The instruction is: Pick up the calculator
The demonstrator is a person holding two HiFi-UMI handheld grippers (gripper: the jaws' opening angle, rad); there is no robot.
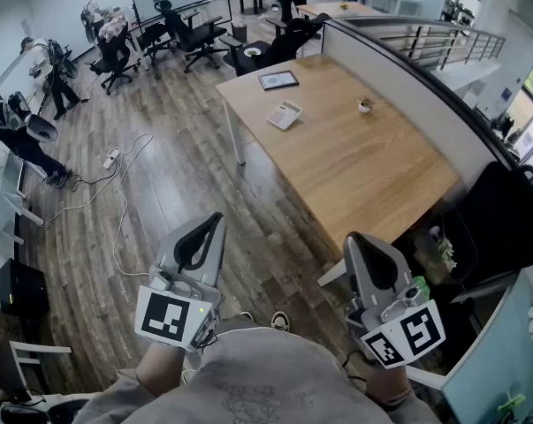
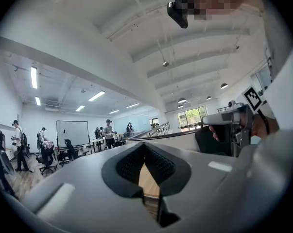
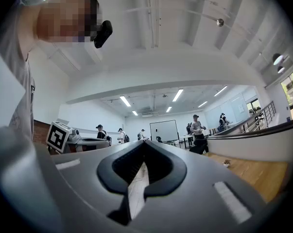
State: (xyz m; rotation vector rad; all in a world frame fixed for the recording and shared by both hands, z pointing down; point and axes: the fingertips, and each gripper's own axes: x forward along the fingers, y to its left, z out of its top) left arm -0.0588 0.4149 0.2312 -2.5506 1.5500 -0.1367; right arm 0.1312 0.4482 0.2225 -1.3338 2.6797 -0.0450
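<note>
Closed and empty, the left gripper (image 1: 218,217) and right gripper (image 1: 351,238) are hovering well short of the white rectangular calculator (image 1: 284,115) lying ahead at the wooden table's (image 1: 381,175) far-left edge.

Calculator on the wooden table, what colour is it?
The calculator is white; the head view shows it best.

the left gripper (image 2: 145,147) is pointing level into an office, jaws sitting together with nothing between them (a sliver of wood (image 2: 147,179) is showing through). the right gripper (image 2: 224,121) is hovering alongside; people (image 2: 108,134) are standing near a whiteboard (image 2: 72,132).
</note>
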